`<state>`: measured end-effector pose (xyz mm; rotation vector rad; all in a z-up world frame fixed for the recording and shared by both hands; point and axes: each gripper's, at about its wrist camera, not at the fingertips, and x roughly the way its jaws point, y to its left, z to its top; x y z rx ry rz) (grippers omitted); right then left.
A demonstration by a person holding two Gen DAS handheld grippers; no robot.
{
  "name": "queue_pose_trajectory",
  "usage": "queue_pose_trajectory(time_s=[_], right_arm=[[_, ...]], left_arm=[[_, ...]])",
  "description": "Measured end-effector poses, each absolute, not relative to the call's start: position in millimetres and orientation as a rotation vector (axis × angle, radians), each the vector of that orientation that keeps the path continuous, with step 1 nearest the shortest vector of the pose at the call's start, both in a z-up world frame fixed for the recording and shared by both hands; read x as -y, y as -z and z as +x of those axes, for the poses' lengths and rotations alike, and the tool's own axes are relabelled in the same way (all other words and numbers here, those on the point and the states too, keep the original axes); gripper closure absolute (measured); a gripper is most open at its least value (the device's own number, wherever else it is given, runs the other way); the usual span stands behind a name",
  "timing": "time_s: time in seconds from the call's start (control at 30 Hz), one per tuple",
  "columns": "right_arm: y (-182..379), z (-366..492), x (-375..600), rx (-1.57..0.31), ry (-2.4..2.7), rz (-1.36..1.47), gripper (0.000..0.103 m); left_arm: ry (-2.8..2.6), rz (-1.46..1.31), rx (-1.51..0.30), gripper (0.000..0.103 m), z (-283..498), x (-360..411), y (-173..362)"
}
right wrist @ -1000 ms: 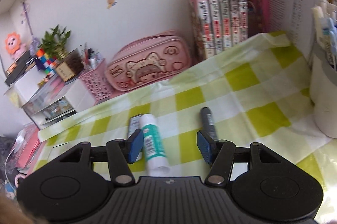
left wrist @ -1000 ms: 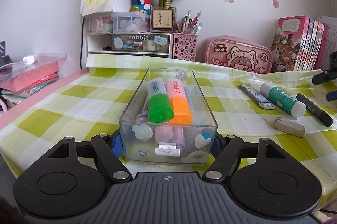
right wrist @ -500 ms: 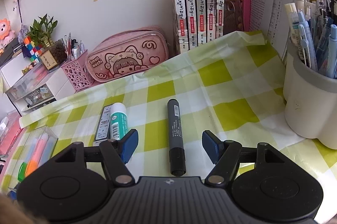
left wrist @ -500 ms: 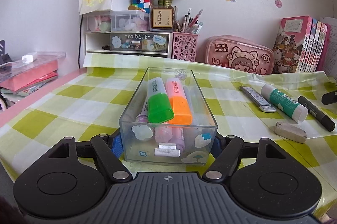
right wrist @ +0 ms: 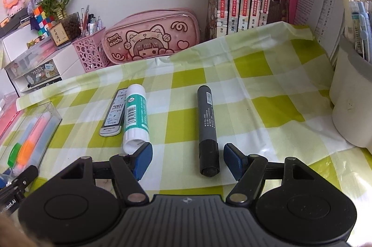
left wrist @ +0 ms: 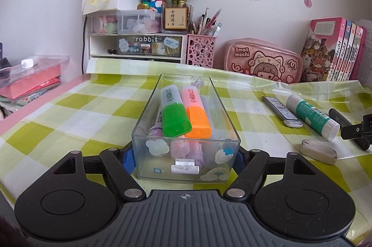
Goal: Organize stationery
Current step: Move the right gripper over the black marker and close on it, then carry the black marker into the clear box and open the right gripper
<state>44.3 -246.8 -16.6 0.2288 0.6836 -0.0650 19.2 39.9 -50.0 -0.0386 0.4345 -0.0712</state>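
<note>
Left hand-held gripper (left wrist: 184, 157) clamps clear box (left wrist: 186, 130) — right hand-held gripper (right wrist: 187, 159) straddles marker (right wrist: 207, 128)

Box (left wrist: 186, 149) on bench (left wrist: 69, 121), highlighters (left wrist: 183, 114) inside. Right of it: lead case (right wrist: 114, 114), glue stick (right wrist: 136, 116) touching, marker (right wrist: 207, 128) further right. Pencil case (right wrist: 151, 37) behind.

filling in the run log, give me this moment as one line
left hand-held gripper: shut on clear plastic tray | right hand-held gripper: open, black cap end of grey marker between pads, untouched | marker flat on checked cloth
</note>
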Motion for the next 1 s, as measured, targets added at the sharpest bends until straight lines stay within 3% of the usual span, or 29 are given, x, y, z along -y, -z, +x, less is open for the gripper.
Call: queue_pose_trajectory(time_s=[0.1, 0.17, 0.3, 0.7, 0.77, 0.83, 1.0], right_arm=[[18, 48, 243, -0.668, 0.07, 0.209, 0.041], [20, 50, 240, -0.654, 0.089, 0.19, 0.051], [24, 49, 228, -0.627, 0.129, 0.104, 0.081], [16, 37, 279, -0.636, -0.05, 0.466, 0.081], [12, 34, 287, -0.608, -0.037, 0.495, 0.075], [10, 34, 292, -0.595, -0.02, 0.516, 0.057], [18, 43, 287, -0.623, -0.022, 0.502, 0.056]], left_arm=[[0.075, -0.036, -0.433, 0.029, 21, -36, 51], [0.077, -0.037, -0.433, 0.028, 22, -35, 51], [0.08, -0.038, -0.433, 0.028, 23, -33, 51], [0.085, -0.036, -0.436, 0.028, 28, -29, 51], [0.084, -0.037, -0.436, 0.028, 28, -29, 51], [0.084, -0.038, -0.436, 0.028, 28, -29, 50], [0.084, -0.037, -0.436, 0.028, 28, -29, 50]])
